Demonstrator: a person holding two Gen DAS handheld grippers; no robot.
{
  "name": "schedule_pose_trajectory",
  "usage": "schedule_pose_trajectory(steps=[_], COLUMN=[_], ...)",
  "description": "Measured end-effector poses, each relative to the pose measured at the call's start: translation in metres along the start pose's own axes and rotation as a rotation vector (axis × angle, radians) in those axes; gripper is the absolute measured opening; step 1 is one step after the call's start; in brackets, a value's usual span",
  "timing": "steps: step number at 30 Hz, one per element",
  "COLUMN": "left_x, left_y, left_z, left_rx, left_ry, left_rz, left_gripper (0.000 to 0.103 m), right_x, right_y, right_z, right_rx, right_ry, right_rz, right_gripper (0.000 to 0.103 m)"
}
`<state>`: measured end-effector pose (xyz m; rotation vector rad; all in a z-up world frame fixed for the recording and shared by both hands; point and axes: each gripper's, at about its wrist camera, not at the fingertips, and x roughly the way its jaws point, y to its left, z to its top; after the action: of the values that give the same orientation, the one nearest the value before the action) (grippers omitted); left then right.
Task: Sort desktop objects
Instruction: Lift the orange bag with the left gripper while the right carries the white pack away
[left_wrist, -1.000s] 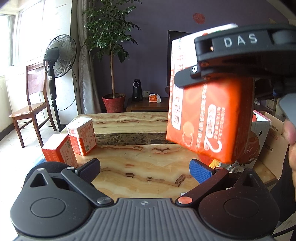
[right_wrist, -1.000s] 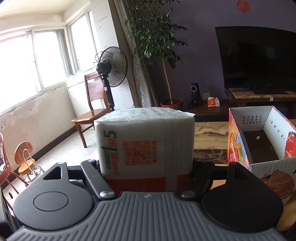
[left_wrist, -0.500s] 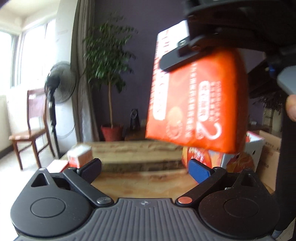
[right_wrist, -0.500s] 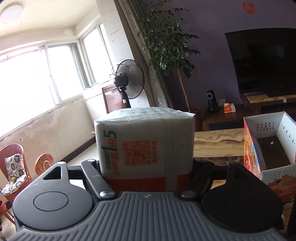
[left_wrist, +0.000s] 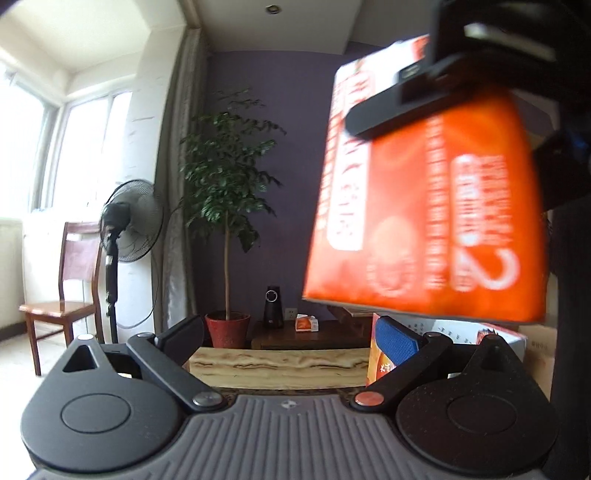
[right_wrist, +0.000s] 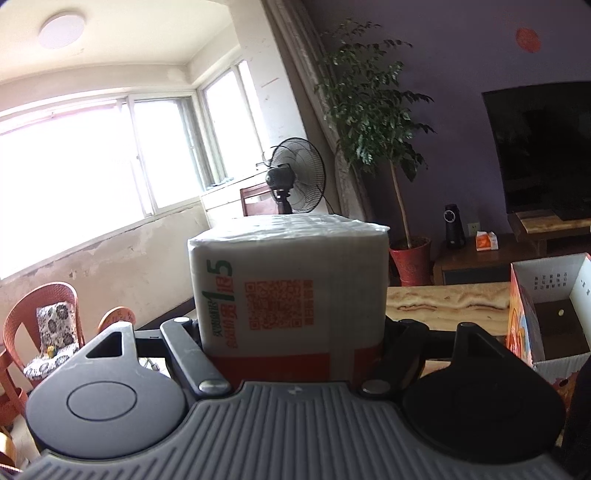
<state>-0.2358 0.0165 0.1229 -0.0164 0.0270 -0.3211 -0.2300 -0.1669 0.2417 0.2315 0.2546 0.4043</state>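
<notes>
A tissue pack (right_wrist: 291, 280), white on the end facing the camera with orange print, sits clamped between the fingers of my right gripper (right_wrist: 291, 332), held off the table. In the left wrist view the same pack (left_wrist: 424, 221) hangs orange and blurred at the upper right, with one black finger (left_wrist: 399, 107) of the right gripper across its top. My left gripper (left_wrist: 291, 336) stands open and level, nothing between its blue pads. An open cardboard box (right_wrist: 554, 291) stands on the marble table (right_wrist: 443, 302) to the right, and its printed wall (left_wrist: 461, 332) shows below the pack.
Beyond the table (left_wrist: 277, 362) stand a potted tree (left_wrist: 227, 206), a standing fan (left_wrist: 125, 221) and a wooden chair (left_wrist: 70, 280). A low stand (right_wrist: 480, 258) carries a speaker and a small orange pack, with a dark TV (right_wrist: 546, 147) above. A dark sleeve (left_wrist: 572, 332) fills the right edge.
Both views have tilted up and swung. The held pack has risen in the left view. The small boxes at the table's left have dropped out of sight. The cardboard box has slid rightwards.
</notes>
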Motion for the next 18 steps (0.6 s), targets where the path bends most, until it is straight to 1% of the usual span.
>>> schedule_pose_trajectory(steps=[3,6,8,9,10,11,12,13,15,17,18], left_x=[-0.001,-0.001,-0.001,0.001,0.004,0.006,0.008,0.010,0.012,0.011,0.009], left_y=[0.003,0.004,0.004,0.006,0.008,0.011,0.015,0.021,0.032,0.036,0.036], left_z=[0.004,0.007,0.009,0.010,0.011,0.011,0.011,0.011,0.012,0.012,0.012], left_rx=[-0.008,0.005,0.011,0.004,-0.011,-0.027,-0.054,-0.093,-0.164,-0.196,-0.194], left_ry=[-0.013,-0.027,-0.019,-0.006,0.010,0.027,0.040,0.048,0.058,0.049,0.045], left_rz=[0.015,0.028,0.034,0.037,0.041,0.045,0.037,0.015,-0.024,-0.048,-0.061], left_gripper=[0.099,0.099,0.087,0.070,0.055,0.047,0.026,0.014,0.011,0.009,0.008], right_x=[-0.002,-0.002,-0.002,-0.001,-0.001,-0.001,-0.001,-0.002,-0.002,-0.002,-0.002], right_y=[0.012,0.016,0.017,0.017,0.016,0.015,0.015,0.014,0.014,0.015,0.016], right_z=[-0.001,-0.002,-0.002,-0.002,-0.003,-0.003,-0.003,-0.004,-0.004,-0.005,-0.006], right_rx=[-0.056,-0.074,-0.078,-0.078,-0.075,-0.073,-0.071,-0.069,-0.066,-0.066,-0.068], right_ry=[0.001,0.004,0.007,0.007,0.008,0.008,0.009,0.009,0.008,0.004,0.002], right_rz=[0.018,0.033,0.035,0.035,0.034,0.033,0.034,0.034,0.036,0.038,0.038], right_gripper=[0.077,0.077,0.077,0.077,0.077,0.077,0.077,0.077,0.077,0.077,0.077])
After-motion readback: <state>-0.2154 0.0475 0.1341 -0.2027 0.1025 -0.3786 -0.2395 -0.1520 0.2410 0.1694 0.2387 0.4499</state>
